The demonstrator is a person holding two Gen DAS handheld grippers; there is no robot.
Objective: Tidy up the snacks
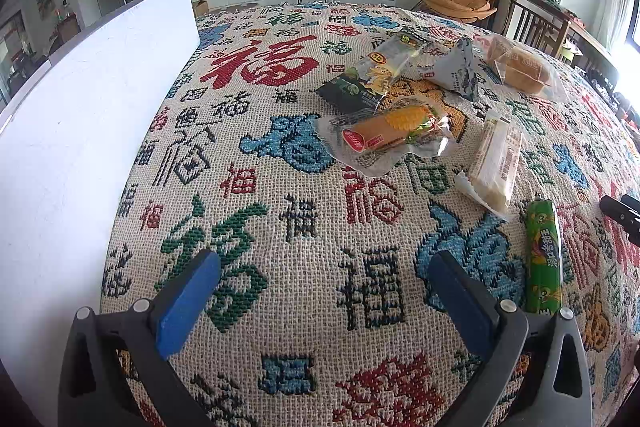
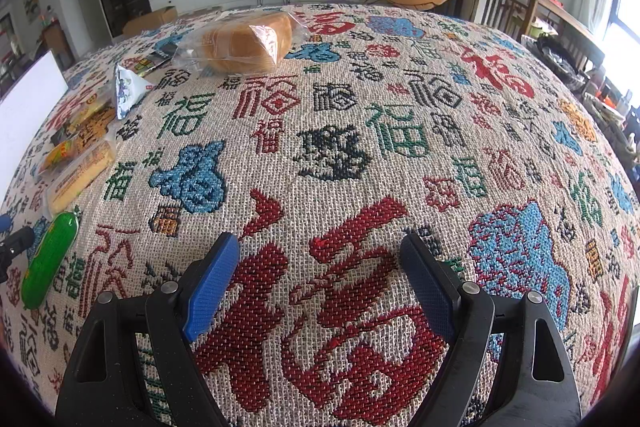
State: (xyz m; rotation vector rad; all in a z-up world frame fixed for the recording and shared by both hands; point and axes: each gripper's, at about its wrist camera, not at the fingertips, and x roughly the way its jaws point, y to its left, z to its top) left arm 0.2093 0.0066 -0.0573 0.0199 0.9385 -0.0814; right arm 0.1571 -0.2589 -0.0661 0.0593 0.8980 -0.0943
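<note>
Both claws were empty. Left claw [image 1: 324, 291] had its blue pads spread wide, hovering over bare woven cloth on the table [image 1: 280, 211]. Right claw [image 2: 320, 287] was likewise spread, nothing between the pads, parked over a big red character in the weave.

Nearest snack to our left claw: green sausage stick [image 1: 542, 259], lying just right of the right pad, not touching it. Beyond it, a pale wrapped cake bar [image 1: 496, 163]. Further out, a clear-wrapped corn-print bun [image 1: 392, 135], with a dark cartoon-print pack [image 1: 360, 87] partly overlapped by a clear pack with a yellow label [image 1: 394, 57]. Then a blue-white pyramid pouch [image 1: 456, 71], and farthest right the bagged sliced bread [image 1: 524, 67].

From the right wrist view the same lot sat well off to the left of the claw: sausage stick [image 2: 48, 263] closest, bread bag [image 2: 244, 45] far ahead.

White box wall [image 1: 92, 115] ran along the left edge of the table; we couldn't see inside it, so whether anything was already stowed is unknown.

Our read: task was at or near the start. Seven snacks lay loose and scattered, none visibly sorted, none gripped. All of the picking and placing looked left to do, and the sausage stick seemed the obvious first grab for the left claw.
</note>
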